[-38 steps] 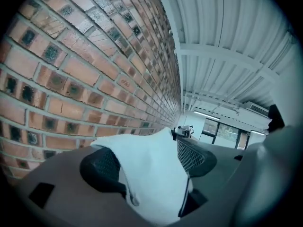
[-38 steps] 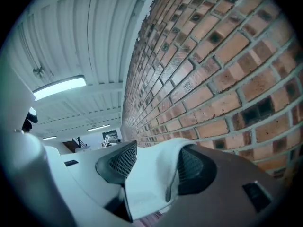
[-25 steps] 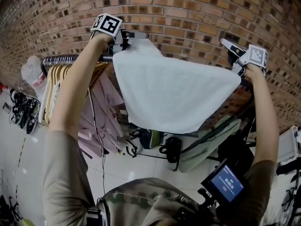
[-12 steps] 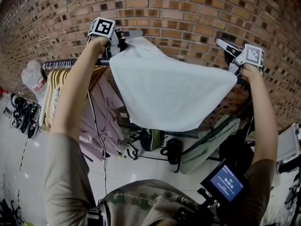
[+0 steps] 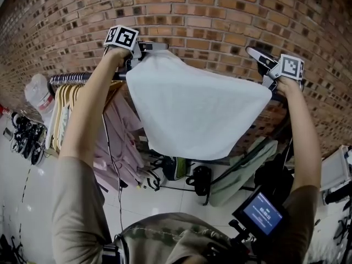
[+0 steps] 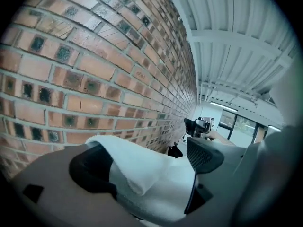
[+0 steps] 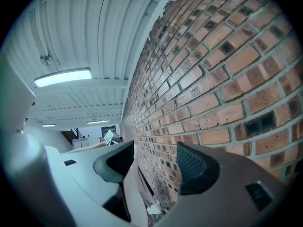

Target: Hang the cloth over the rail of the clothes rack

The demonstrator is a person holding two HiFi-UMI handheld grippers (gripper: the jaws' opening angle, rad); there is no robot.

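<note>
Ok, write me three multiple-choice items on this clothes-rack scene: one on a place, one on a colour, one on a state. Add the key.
1. On the metal rail, where do the light wooden hangers hang relative to the square white cloth in the head view?
A) to its right
B) to its left
C) on top of it

2. The wall behind the rack is:
A) white tile
B) grey concrete
C) red-brown brick

3. The jaws of the right gripper are:
A) apart
B) shut together
C) clamped on a hanger

Key: B, the hangers bunch at the rail's left end while the cloth spreads to their right; C, brick courses fill the background; A, brick shows through the gap between its pads.
</note>
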